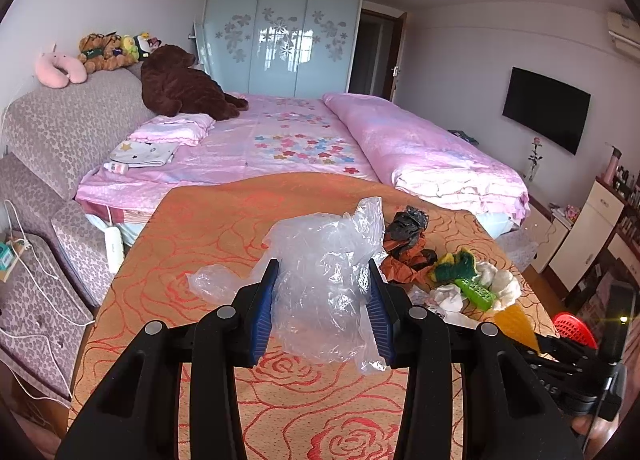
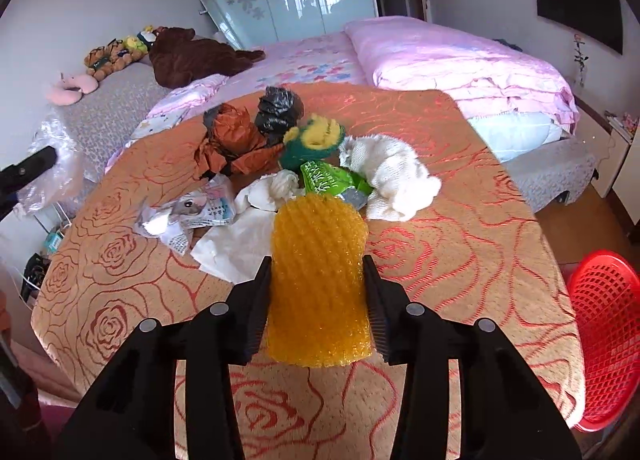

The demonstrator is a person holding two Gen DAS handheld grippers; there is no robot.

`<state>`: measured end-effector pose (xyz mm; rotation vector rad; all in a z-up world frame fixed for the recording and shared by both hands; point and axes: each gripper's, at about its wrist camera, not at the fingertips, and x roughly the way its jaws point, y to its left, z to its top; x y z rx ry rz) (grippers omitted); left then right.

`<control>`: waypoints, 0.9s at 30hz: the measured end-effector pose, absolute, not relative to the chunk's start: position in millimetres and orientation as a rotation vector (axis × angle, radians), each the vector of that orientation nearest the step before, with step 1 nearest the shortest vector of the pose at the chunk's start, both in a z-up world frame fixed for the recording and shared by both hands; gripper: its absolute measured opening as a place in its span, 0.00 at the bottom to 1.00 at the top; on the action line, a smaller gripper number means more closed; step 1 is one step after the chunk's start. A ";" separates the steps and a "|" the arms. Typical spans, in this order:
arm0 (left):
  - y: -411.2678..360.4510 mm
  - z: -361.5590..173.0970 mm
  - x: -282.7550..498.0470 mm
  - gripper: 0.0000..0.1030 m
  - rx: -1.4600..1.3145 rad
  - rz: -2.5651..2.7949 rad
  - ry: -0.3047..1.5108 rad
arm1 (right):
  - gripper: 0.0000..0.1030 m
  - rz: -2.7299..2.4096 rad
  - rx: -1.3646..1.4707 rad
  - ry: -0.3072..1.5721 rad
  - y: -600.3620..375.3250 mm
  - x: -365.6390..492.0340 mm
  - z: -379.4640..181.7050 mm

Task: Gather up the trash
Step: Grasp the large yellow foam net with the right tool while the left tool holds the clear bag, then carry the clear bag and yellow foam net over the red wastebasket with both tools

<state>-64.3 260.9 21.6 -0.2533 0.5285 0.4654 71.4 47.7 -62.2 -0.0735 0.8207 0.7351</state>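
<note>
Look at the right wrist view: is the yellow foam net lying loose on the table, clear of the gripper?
No, the yellow foam net sits clamped between the right gripper fingers.

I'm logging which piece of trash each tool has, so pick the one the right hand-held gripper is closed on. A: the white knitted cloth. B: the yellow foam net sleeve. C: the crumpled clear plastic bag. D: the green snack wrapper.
B: in the right wrist view the yellow foam net sleeve sits clamped between the pads of the right hand-held gripper.

Trash pile (image 2: 296, 164) on table (image 2: 460, 228), basket (image 2: 604, 336) right, bed (image 2: 440, 56) behind
</note>
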 end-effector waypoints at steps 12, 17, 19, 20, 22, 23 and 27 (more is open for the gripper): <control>248.9 21.0 -62.5 0.38 -0.241 0.449 0.521 | 0.41 0.651 -0.074 0.716 16.3 71.8 -28.8; 245.3 22.5 -62.1 0.38 -0.239 0.441 0.518 | 0.41 0.634 -0.075 0.678 10.3 71.0 -14.6; 243.8 22.3 -62.1 0.38 -0.244 0.436 0.517 | 0.41 0.631 -0.074 0.670 8.3 71.4 -10.9; 242.3 22.4 -61.8 0.38 -0.244 0.433 0.516 | 0.41 0.628 -0.072 0.668 7.1 71.8 -9.1; 239.9 22.5 -60.5 0.38 -0.242 0.428 0.516 | 0.41 0.623 -0.068 0.662 5.2 71.7 -6.0; 238.7 22.4 -60.0 0.38 -0.242 0.424 0.516 | 0.41 0.620 -0.066 0.658 3.9 72.1 -4.0; 233.9 22.1 -57.5 0.38 -0.241 0.414 0.513 | 0.41 0.608 -0.061 0.641 -0.9 74.0 3.7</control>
